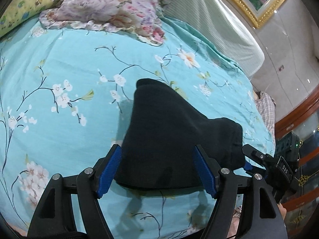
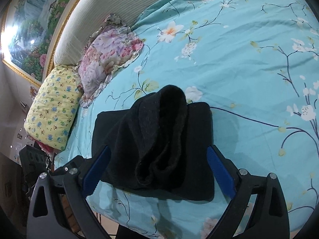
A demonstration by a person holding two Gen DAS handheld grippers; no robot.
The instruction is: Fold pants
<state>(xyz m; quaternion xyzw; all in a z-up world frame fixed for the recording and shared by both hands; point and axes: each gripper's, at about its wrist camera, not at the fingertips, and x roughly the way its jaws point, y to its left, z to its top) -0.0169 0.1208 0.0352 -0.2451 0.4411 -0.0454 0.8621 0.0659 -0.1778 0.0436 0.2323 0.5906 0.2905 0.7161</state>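
The black pants point(image 1: 169, 139) lie folded into a thick bundle on the teal flowered bedsheet point(image 1: 69, 69), near the bed's front edge. My left gripper point(image 1: 157, 151) is open, its blue pads point(image 1: 110, 169) standing wide on either side of the bundle's near end. In the right wrist view the pants point(image 2: 159, 139) show a flat folded layer with a loose rumpled fold raised on top. My right gripper point(image 2: 158, 151) is open too, straddling the bundle without pressing on it. One black finger point(image 1: 256, 155) of the right gripper shows beside the pants' right corner.
A pink flowered pillow point(image 1: 103, 6) and a yellow patterned pillow point(image 2: 51, 107) lie at the head of the bed, against a ribbed white headboard point(image 1: 209, 20). Above hangs a gold-framed painting point(image 2: 30, 29). A plaid cloth point(image 1: 266, 107) and wooden furniture point(image 1: 295, 119) are beyond the bed's edge.
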